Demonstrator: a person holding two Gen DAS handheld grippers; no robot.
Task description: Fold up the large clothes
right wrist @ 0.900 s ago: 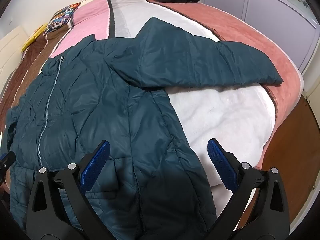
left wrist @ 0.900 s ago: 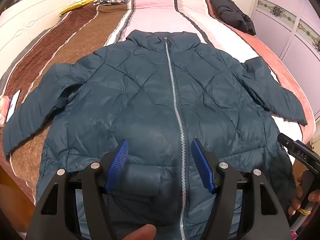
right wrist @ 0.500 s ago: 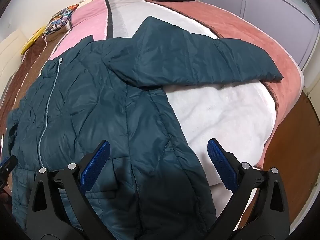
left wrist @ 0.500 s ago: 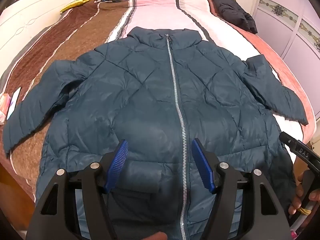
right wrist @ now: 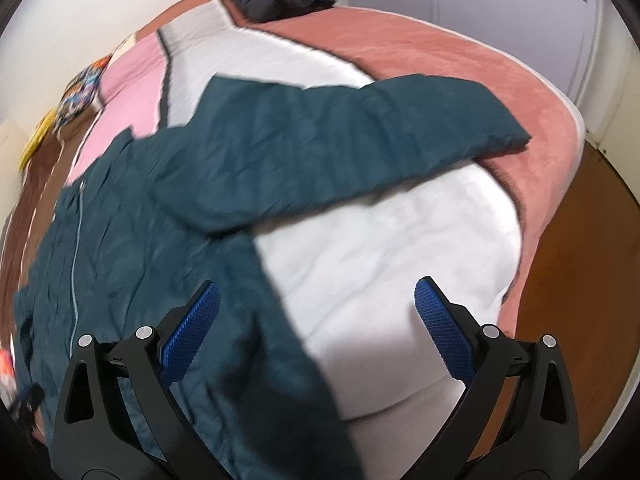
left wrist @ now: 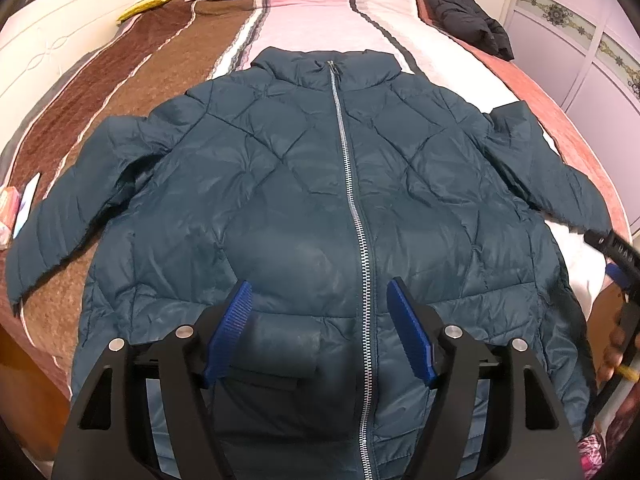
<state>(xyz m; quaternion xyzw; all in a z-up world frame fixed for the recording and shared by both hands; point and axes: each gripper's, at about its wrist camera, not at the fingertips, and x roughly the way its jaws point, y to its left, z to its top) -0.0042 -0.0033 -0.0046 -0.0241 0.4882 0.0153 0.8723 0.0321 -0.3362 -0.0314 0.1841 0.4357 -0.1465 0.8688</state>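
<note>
Meanwhile, a zipped teal jacket (left wrist: 304, 200) lies spread across the bed (left wrist: 120, 92), hem at the foot edge. Left tongs (left wrist: 320, 332) gape empty over the hem; right tongs (right wrist: 316, 332), wide and empty, have swung toward the sleeve (right wrist: 360, 128). Their side lettering is blurred.

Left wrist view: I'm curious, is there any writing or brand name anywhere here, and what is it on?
"DA": white letters on the black body of the right claw, at this view's right edge; any further letters are too blurred to read.
Pink packet beside the jacket: print too small to read.
Jacket: no label shows.
</note>
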